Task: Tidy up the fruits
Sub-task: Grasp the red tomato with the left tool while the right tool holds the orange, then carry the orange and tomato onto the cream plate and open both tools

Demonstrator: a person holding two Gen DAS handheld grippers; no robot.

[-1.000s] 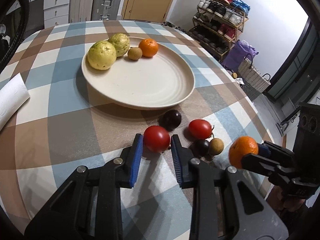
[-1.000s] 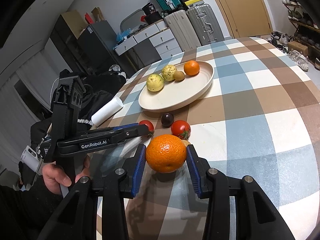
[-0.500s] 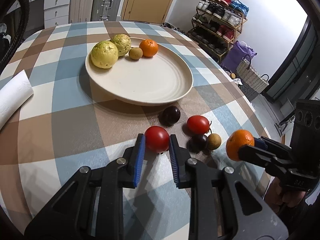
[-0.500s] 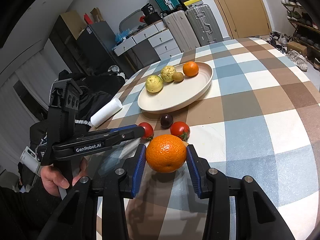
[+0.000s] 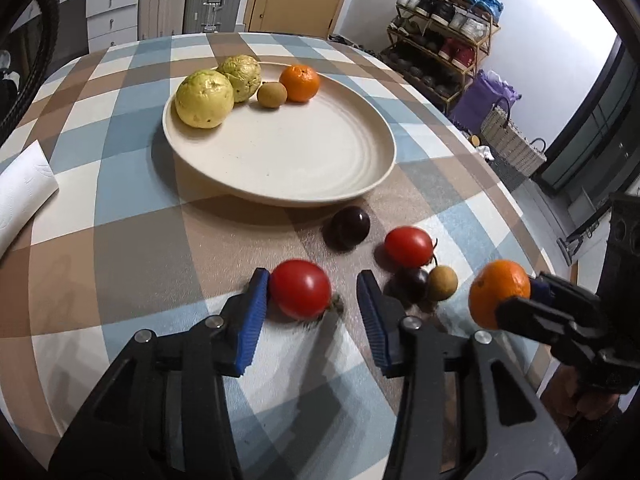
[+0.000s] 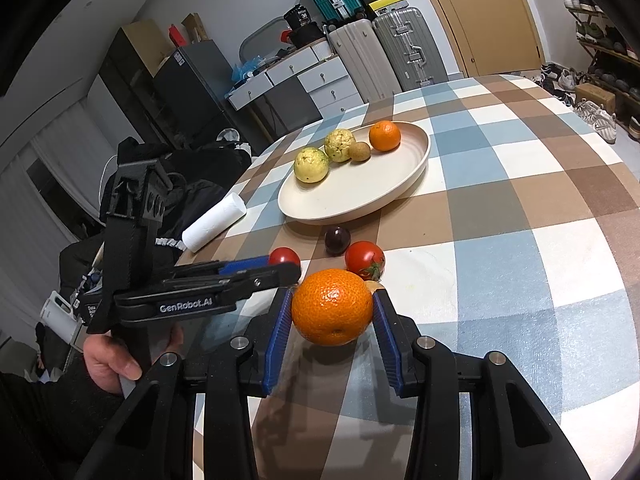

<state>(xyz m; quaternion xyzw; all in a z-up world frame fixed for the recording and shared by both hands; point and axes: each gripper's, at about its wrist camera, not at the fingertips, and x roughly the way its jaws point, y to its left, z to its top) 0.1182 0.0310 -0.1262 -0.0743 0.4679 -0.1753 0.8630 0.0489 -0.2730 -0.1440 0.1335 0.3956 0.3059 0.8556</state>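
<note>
My left gripper [image 5: 312, 300] is open around a red tomato [image 5: 301, 289] on the table; the tomato touches the left pad and a gap shows at the right pad. My right gripper [image 6: 332, 312] is shut on an orange [image 6: 332, 306], held above the table, and shows in the left wrist view [image 5: 499, 299]. A cream plate [image 5: 300, 160] holds two yellow-green guavas [image 5: 204, 98], a small brown fruit [image 5: 272, 95] and a small orange [image 5: 299, 83]. A dark plum [image 5: 347, 222], a second tomato [image 5: 409, 246], another dark fruit [image 5: 414, 281] and a brown fruit [image 5: 442, 283] lie near the plate.
A white paper-towel roll [image 5: 24, 196] lies at the table's left edge. The checked tablecloth [image 5: 120, 240] covers a round table. Suitcases, drawers and a shoe rack stand beyond the table.
My left gripper's jaws have widened; half a second ago they were tight on the tomato, now the right pad stands off it. The right gripper still holds the orange, nearly unmoved.
</note>
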